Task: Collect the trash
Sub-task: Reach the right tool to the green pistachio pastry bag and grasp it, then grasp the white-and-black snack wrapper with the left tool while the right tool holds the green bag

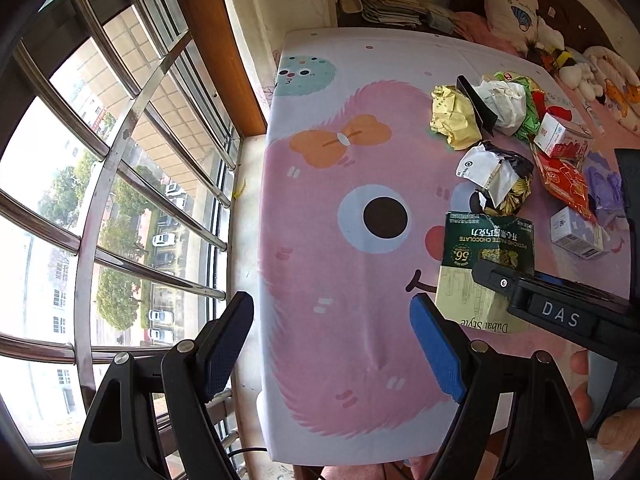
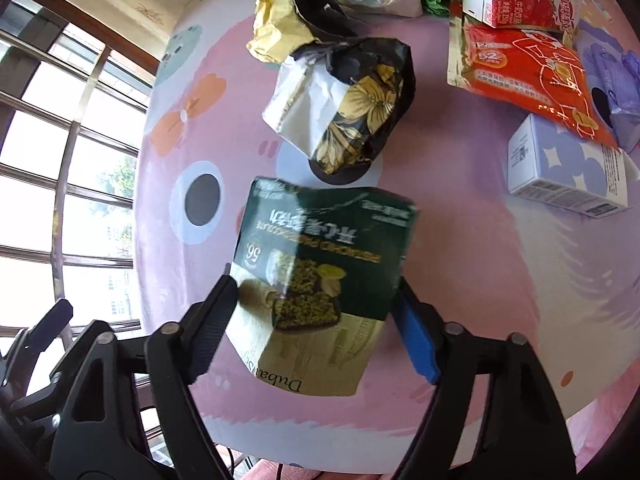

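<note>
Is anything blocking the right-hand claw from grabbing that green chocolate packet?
Nothing visible does. The green chocolate packet already lies between the fingers of the right gripper, one finger at each side edge. The crumpled flowered wrapper sits farther up the table, clear of the fingers.

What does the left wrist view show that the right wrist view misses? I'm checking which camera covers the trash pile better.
Only the left wrist view: the pillow and soft toys beyond the table, and cars outside the window.
Only the right wrist view: the right gripper with its jaws around the green chocolate pouch.
Both: that pouch, the gold wrapper, the floral bag, the red packet and the open left gripper.
</note>
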{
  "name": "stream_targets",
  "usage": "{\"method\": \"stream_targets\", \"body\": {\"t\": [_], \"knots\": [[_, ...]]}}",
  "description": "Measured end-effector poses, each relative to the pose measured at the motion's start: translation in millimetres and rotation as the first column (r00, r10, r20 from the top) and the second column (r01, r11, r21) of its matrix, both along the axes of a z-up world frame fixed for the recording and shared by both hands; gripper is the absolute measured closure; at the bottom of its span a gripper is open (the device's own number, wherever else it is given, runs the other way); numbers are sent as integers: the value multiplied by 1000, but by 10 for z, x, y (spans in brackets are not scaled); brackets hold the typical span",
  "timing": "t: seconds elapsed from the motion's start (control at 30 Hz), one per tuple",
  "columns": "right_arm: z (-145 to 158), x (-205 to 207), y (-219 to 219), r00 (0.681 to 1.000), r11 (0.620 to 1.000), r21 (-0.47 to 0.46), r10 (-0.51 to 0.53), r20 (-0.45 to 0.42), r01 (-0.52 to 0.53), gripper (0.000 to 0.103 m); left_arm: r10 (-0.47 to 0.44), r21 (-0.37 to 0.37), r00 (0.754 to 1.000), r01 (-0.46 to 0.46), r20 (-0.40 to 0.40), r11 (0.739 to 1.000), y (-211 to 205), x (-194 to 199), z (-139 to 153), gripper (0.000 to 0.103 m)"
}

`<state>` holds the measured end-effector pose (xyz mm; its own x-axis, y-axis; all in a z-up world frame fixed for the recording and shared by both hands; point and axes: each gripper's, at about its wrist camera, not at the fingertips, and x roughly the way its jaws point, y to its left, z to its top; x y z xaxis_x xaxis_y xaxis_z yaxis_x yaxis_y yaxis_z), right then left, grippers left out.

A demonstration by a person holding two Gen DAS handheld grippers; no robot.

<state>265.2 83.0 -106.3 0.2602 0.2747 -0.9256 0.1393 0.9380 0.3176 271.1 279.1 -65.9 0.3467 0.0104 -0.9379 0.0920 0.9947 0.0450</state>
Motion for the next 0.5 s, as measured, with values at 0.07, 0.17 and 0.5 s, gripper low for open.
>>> {"method": "stream_targets", "body": {"t": [0.07, 0.17, 0.5], "knots": [[94, 10, 8, 999, 1000, 5, 24, 26, -24, 52, -11, 0, 1000, 11, 2, 1000, -45, 39, 7, 21], [209, -39, -53, 998, 999, 0, 52, 37, -52, 55, -33, -6, 999, 33, 6, 999, -146, 117, 32, 21], [710, -465, -791, 991, 998, -13, -57, 120, 59, 55, -227, -61, 974, 228, 22, 972, -882, 462, 114, 21]]}}
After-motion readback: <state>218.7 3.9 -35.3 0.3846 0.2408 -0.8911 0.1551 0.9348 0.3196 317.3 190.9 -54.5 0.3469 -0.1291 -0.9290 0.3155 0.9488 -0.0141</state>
